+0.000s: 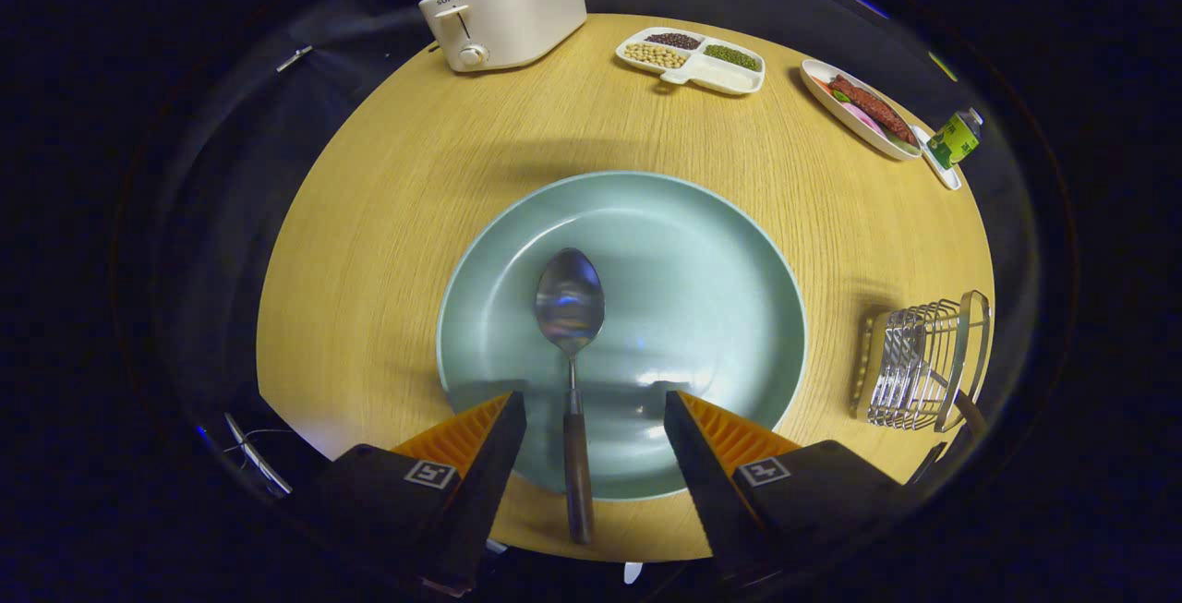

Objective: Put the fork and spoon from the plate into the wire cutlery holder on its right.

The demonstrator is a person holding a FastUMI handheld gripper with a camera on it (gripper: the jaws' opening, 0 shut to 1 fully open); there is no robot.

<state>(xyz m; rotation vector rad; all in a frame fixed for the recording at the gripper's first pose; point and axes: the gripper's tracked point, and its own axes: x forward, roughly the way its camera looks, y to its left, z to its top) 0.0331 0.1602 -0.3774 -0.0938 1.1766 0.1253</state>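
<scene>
The tongs (596,418) are held spread wide, gripping nothing, with the dark handle of the spoon (572,344) lying untouched between them. Its polished oval bowl rests in the smooth round plate (720,252). The ribbed wire cutlery holder (919,363) is located at the plate's right on the wood-grain desk (388,215).

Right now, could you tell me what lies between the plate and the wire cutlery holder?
Only bare table, seen in the gripper view, separates plate from holder.

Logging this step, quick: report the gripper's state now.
Gripper: open, holding nothing; fingers straddle the spoon handle without touching it.
</scene>
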